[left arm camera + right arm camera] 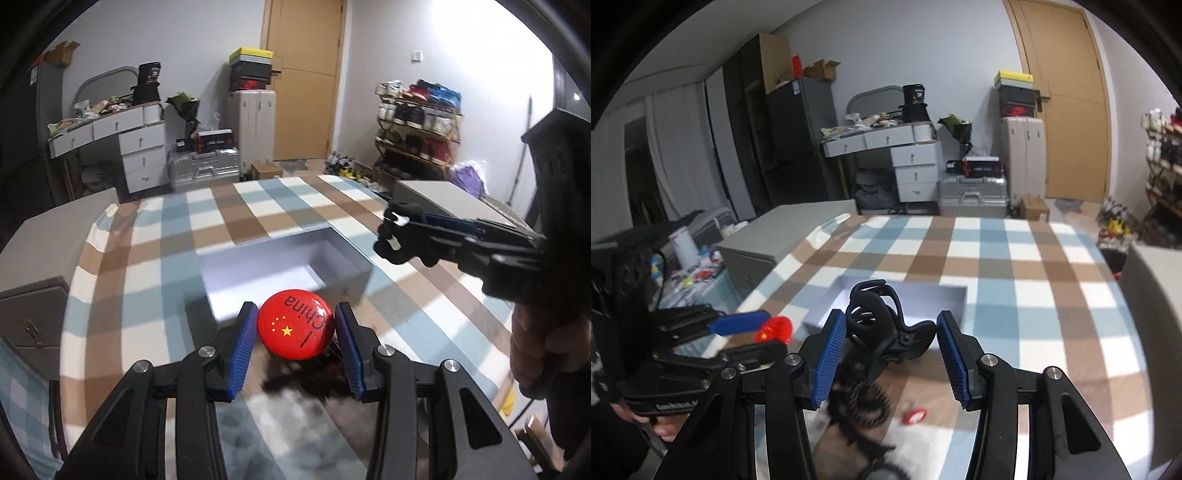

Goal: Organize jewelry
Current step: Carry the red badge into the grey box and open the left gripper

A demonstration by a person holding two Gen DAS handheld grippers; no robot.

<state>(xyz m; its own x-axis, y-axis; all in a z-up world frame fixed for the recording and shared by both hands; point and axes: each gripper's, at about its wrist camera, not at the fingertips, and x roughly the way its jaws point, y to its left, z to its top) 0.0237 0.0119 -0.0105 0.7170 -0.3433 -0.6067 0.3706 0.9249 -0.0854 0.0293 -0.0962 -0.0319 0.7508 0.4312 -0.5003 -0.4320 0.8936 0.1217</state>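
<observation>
My left gripper is shut on a round red badge with yellow stars and the word "China", pinched between the blue pads above the checked tablecloth. Just beyond it lies an open white box with nothing visible inside. At the right of this view, my right gripper carries a black hair claw. In the right wrist view, the right gripper is shut on the black hair claw, in front of the box. At the left, the left gripper holds the badge.
Dark spiky hair accessories and a small red item lie blurred on the cloth under the right gripper. A grey cabinet stands off the table's left edge, and a grey box off its right. Furniture and suitcases line the far wall.
</observation>
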